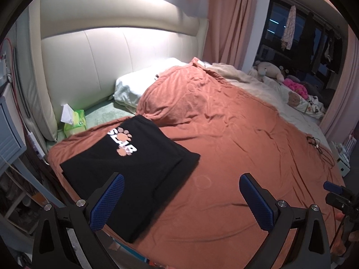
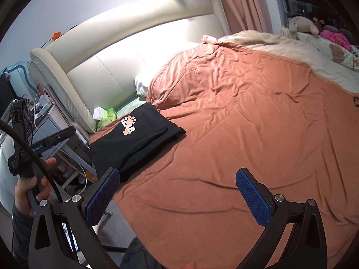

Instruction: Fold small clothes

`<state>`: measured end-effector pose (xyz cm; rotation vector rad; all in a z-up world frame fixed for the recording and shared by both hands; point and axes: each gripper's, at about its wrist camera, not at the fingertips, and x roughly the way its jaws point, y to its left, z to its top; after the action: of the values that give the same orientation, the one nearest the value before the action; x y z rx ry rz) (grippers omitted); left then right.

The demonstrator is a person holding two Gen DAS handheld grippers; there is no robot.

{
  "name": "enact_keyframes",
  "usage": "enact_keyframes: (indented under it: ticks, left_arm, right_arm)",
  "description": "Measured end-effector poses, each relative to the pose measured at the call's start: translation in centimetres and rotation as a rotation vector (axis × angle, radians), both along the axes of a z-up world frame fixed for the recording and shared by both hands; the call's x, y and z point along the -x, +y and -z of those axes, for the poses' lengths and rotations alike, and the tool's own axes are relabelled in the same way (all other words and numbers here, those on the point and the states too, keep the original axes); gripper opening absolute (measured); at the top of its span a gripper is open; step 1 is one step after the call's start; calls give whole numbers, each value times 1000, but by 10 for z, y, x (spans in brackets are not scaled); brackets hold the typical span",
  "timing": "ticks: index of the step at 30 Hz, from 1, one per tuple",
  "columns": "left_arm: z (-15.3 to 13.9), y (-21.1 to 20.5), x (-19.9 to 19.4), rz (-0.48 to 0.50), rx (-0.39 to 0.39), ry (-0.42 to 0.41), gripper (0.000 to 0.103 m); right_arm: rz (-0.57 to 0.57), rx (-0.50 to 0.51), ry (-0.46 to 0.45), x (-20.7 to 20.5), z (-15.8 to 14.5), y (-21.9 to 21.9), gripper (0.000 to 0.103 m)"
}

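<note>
Both claws wide apart, empty: left gripper, right gripper. Folded black shirt just ahead-left on orange blanket, near bed edge. Clumsy nudge = unfolds or slides off. Tissue pack beyond.

Both wrist views look forward and steeply down along their own tongs, from above the near edge of the bed. Left view sits closer in, over the folded black shirt; headboard ahead. Right view stands farther back and to the right, shirt smaller. Shared: shirt, orange cover, headboard, curtain, plush toys.
</note>
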<state>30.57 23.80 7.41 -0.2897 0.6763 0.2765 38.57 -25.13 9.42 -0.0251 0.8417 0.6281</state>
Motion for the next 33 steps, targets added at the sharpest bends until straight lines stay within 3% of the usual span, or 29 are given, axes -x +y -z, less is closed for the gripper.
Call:
enact_keyframes:
  ticks: [20, 33]
  left_arm:
    - [26, -98, 74, 133, 18, -21, 103]
    - [1, -152, 154, 214, -13, -114, 103]
  right_arm:
    - [87, 63, -130, 138, -33, -74, 103]
    - [140, 122, -272, 236, -59, -87, 103]
